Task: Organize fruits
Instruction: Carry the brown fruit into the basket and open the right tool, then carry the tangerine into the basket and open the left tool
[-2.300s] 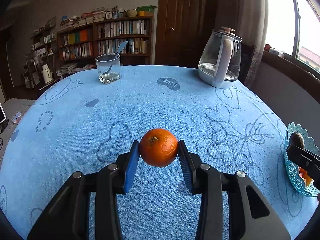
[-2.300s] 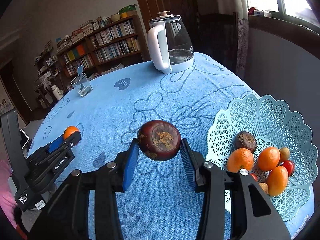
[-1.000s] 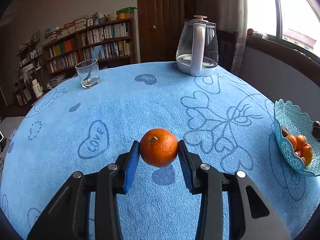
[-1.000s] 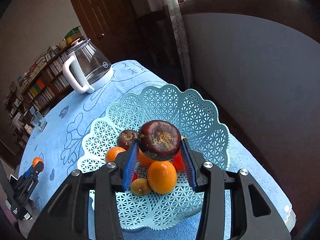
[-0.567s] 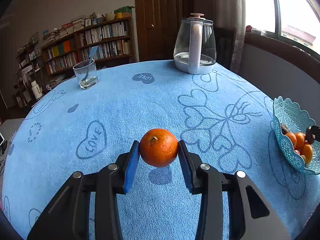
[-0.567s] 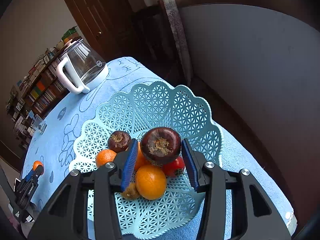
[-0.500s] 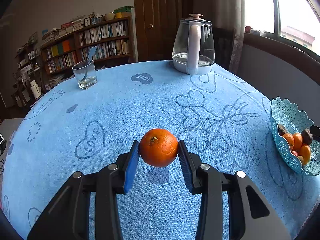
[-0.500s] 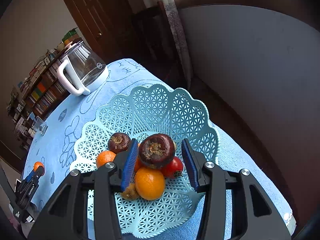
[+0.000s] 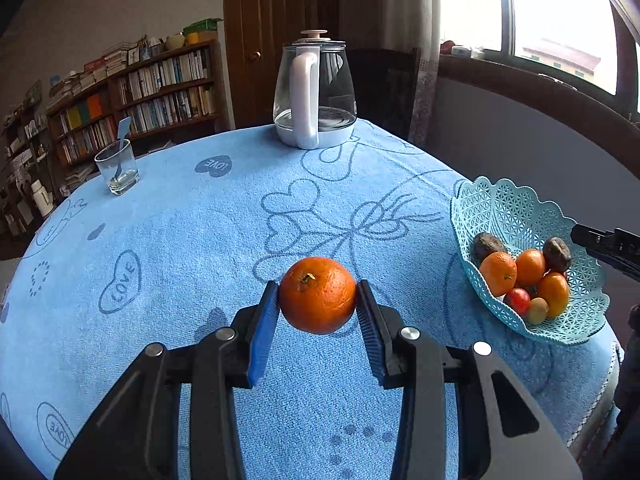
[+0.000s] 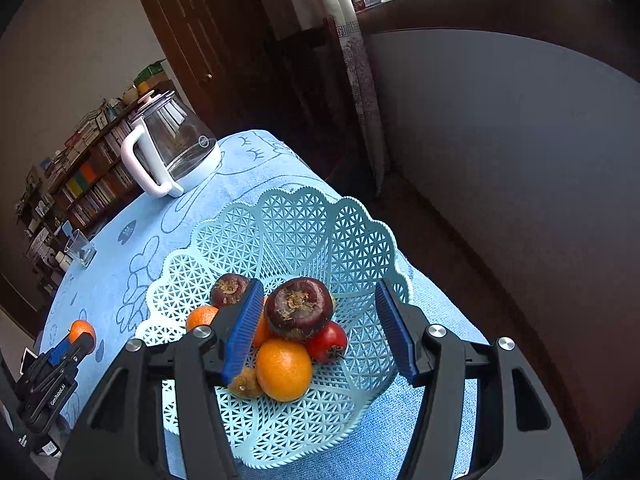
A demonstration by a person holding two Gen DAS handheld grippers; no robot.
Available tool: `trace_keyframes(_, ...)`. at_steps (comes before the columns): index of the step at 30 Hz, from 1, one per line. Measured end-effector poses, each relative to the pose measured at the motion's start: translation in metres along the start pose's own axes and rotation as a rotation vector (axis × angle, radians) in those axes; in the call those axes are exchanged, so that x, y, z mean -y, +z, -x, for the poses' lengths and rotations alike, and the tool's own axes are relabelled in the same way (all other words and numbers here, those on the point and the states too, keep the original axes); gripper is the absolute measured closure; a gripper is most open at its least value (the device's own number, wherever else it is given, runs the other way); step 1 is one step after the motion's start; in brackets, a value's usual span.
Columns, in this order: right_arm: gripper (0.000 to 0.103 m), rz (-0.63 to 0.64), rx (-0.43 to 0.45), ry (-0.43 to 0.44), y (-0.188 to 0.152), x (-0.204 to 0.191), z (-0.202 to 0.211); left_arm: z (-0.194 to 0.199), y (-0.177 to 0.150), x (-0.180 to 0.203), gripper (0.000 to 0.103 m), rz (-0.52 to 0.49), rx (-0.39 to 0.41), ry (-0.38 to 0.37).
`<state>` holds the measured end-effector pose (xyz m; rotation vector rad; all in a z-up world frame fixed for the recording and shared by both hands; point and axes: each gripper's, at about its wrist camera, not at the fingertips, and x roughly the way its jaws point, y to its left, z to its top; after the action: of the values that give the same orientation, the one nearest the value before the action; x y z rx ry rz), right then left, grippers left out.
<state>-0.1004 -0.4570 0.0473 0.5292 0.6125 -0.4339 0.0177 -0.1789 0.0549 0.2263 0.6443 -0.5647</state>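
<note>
"LOVE" hearts (image 9: 213, 165) dot the blue bench cloth. The left claw (image 9: 317, 307), angled downward, grips an orange (image 9: 317, 294); the right claw (image 10: 320, 332) is opening above the basket (image 10: 304, 220), its mangosteen (image 10: 298, 307) resting on the fruit.

bare cloth (image 9: 224, 240) up to basket (image 9: 516, 208)

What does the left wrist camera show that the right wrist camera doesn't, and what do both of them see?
Only the left wrist view shows the window and the kettle's handle straight on. Only the right wrist view shows the right hand-held gripper opening, its pads clear of the dark fruit resting on the pile. Both show the basket, the glass, and the left hand-held gripper clamping the orange.
</note>
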Motion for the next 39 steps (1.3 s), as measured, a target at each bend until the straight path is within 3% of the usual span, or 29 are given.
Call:
trace_keyframes(20,0.043,0.034,0.03,0.054,0.005,0.017,0.009,0.002,0.017,0.096,0.063,-0.138,0.004,-0.062)
trace_keyframes(39,0.043,0.03,0.042,0.108,0.004,0.023,0.018,-0.005,0.019,0.139,0.063,-0.179,0.0,-0.082)
